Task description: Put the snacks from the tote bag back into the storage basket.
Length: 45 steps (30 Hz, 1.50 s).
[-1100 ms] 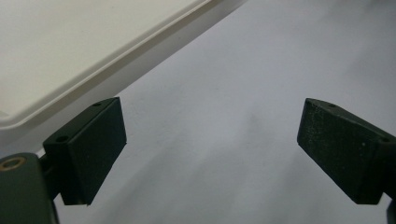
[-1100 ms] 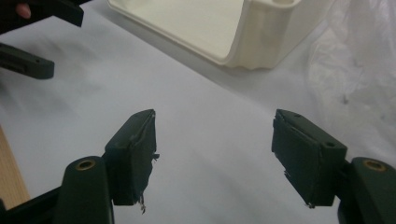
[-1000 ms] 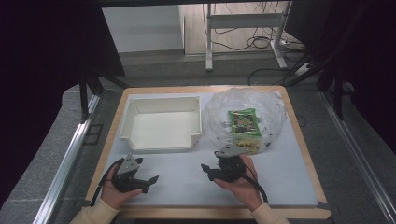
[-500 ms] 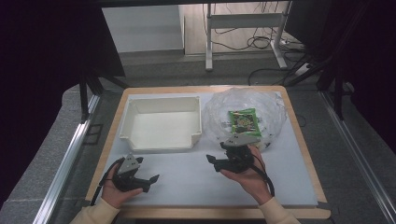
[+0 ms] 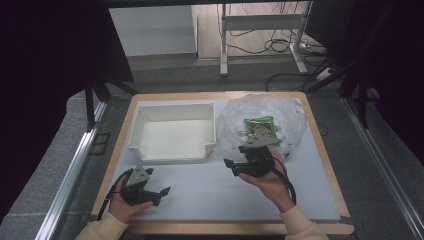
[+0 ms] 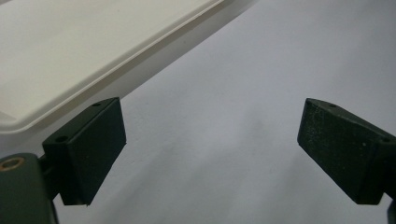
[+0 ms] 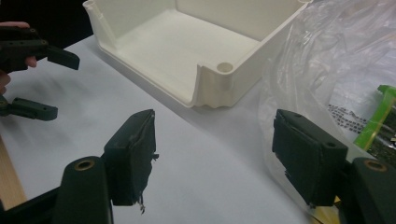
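Observation:
My left gripper (image 5: 162, 196) rests open on the white mat near the front left, jaws wide apart with nothing between them (image 6: 212, 140). A white open-fronted tray (image 5: 172, 132) stands just beyond it; its rim (image 6: 93, 70) crosses the upper left of the left gripper view. My right gripper (image 5: 230, 167) is open and empty at the near edge of a crumpled clear plastic bag (image 5: 280, 115), jaws pointing left. The bag holds a green printed packet (image 5: 260, 129). In the right gripper view, the jaws (image 7: 215, 154) frame the mat, with the bag (image 7: 336, 60) and packet (image 7: 378, 116) to the right.
The tray's front corner (image 7: 224, 79) lies just ahead of the right jaws, and the left gripper (image 7: 51, 84) shows far left. A wooden board edge (image 5: 320, 145) frames the mat. Beyond it are a dark floor, cables and table legs (image 5: 260, 30).
The right gripper has moved away from the person and slightly right, up to the bag's near edge. The left gripper has stayed put.

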Available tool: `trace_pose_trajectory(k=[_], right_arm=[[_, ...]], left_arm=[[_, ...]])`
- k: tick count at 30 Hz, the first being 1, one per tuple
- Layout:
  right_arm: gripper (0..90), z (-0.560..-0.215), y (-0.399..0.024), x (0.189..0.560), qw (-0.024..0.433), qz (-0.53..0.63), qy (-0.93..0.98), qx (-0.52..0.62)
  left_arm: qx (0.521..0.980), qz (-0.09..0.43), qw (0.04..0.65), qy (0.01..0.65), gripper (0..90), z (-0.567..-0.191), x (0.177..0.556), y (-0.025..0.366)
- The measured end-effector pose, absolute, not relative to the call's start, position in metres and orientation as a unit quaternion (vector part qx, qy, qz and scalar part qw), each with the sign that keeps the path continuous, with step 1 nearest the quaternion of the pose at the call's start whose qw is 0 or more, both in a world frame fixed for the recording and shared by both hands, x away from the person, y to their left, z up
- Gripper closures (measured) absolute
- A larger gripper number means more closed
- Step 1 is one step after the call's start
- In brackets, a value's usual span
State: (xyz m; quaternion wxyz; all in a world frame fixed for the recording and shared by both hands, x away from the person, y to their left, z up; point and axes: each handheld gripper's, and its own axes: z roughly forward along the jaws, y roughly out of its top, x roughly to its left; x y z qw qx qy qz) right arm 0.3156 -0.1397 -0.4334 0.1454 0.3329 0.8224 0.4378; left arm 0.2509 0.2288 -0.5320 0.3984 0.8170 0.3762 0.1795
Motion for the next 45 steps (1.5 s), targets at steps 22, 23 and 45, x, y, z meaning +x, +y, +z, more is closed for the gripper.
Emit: trace_pose_trajectory(k=[22, 23, 45], right_arm=[[31.1, -0.419, -0.158, 0.341, 0.156, 0.449, 0.801, 0.362], [31.1, -0.419, -0.158, 0.341, 0.156, 0.449, 0.801, 0.362], [32.1, -0.413, -0.181, 0.362, 0.161, 0.446, 0.779, 0.410]], left_arm=[[0.815, 0.176, 0.404, 0.378, 7.6, -0.531, 0.251, 0.230], [0.815, 0.176, 0.404, 0.377, 7.6, -0.531, 0.251, 0.230], [0.815, 0.178, 0.403, 0.376, 7.8, -0.531, 0.250, 0.231]])
